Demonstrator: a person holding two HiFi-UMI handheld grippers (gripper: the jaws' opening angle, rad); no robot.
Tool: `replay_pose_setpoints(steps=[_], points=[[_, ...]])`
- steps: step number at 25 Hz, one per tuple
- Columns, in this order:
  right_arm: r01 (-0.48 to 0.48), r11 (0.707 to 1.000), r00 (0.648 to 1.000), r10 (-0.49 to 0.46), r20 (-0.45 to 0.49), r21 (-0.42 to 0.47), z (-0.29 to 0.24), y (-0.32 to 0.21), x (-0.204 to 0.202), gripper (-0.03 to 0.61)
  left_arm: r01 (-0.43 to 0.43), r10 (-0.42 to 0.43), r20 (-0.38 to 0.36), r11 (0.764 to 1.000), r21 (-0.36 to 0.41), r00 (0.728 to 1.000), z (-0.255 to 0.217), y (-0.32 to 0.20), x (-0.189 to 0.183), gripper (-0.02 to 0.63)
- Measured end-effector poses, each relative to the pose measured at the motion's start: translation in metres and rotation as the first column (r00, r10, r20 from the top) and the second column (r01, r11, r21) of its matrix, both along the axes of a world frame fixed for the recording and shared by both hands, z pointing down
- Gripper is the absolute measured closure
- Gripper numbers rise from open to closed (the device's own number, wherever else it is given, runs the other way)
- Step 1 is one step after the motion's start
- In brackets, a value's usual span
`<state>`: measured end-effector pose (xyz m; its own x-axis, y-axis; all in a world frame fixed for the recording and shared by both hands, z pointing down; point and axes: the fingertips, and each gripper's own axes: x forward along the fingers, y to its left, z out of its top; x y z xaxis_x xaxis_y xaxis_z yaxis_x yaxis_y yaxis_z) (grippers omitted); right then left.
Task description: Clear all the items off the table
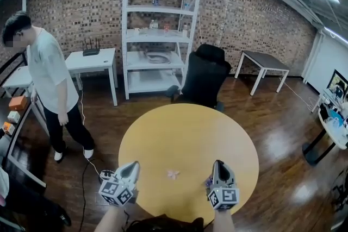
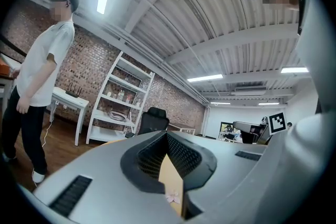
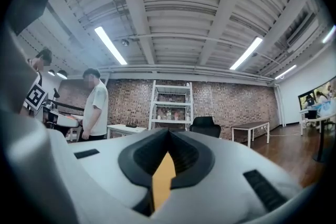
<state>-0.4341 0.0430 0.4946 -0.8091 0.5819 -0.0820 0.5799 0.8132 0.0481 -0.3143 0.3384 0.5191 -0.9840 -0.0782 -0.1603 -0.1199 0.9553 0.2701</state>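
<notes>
The head view looks from above the near edge of the round table (image 1: pixel 185 133), forward and steeply down, across the whole top to the brick wall (image 1: pixel 261 13). The other two cameras sit close behind their own jaws, low near the table: the one on the left hand-held gripper (image 1: pixel 132 167) tilts up toward the ceiling (image 2: pixel 210 18), the one on the right hand-held gripper (image 1: pixel 218 164) faces level. All three share the white shelf (image 1: pixel 157 35), the black chair (image 1: pixel 204 76), the standing person (image 1: pixel 51 79) and a strip of table top.
</notes>
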Motion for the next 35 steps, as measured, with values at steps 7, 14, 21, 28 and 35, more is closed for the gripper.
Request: replay_pose_setpoints(steps=[7, 14, 21, 28, 35], points=[[0.005, 1.000, 1.000, -0.005, -0.009, 0.009, 0.003, 0.001, 0.002, 0.575, -0.002, 0.002, 0.002, 1.000, 0.002, 1.000, 0.001, 0.002, 0.002, 0.623], [0.023, 1.000, 1.000, -0.023, -0.020, 0.019, 0.009, 0.004, 0.005, 0.577, -0.017, 0.017, -0.008, 1.000, 0.001, 1.000, 0.002, -0.001, 0.002, 0.623], [0.036, 0.999, 0.999, -0.036, -0.029, 0.024, 0.010, 0.009, 0.010, 0.577, -0.016, 0.016, -0.016, 1.000, 0.004, 1.000, 0.003, 0.002, 0.006, 0.623], [0.045, 0.998, 0.998, -0.043, -0.041, 0.038, 0.016, 0.014, 0.011, 0.577, -0.011, 0.011, -0.024, 1.000, 0.013, 1.000, 0.011, 0.004, 0.007, 0.623], [0.047, 0.998, 0.998, -0.045, -0.050, 0.046, 0.021, 0.009, 0.016, 0.577, -0.015, 0.016, -0.038, 1.000, 0.020, 0.999, 0.016, 0.000, 0.010, 0.623]])
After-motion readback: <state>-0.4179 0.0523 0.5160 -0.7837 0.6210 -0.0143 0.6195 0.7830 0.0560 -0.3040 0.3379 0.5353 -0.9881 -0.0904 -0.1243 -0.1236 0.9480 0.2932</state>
